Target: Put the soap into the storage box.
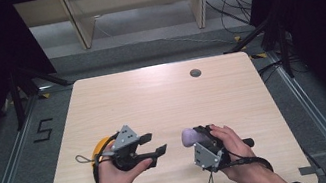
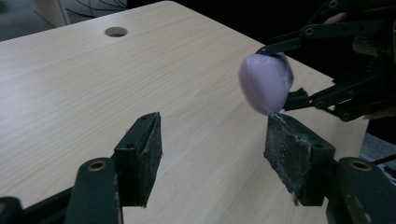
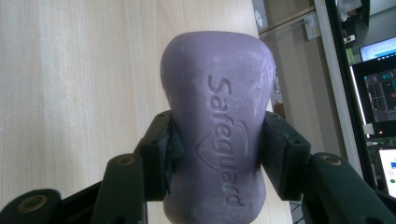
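Note:
A purple bar of soap [image 3: 217, 126], stamped "Safeguard", sits squeezed between the two black jaws of my right gripper [image 3: 215, 144], which is shut on it. In the high view the right gripper [image 1: 198, 138] holds the soap [image 1: 189, 136] just above the wooden table [image 1: 162, 96], near its front. My left gripper [image 1: 154, 144] is open, its jaws pointing right toward the soap with a gap between them. The left gripper view shows its open jaws [image 2: 215, 158] with nothing between them and the soap [image 2: 266, 83] ahead, held up by the other gripper [image 2: 285, 74].
An orange round object [image 1: 99, 148] lies on the table behind the left hand, partly hidden. A round cable hole [image 1: 195, 72] sits near the table's far edge. Wooden shelving legs [image 1: 80, 24] and cables [image 1: 232, 3] stand beyond the table.

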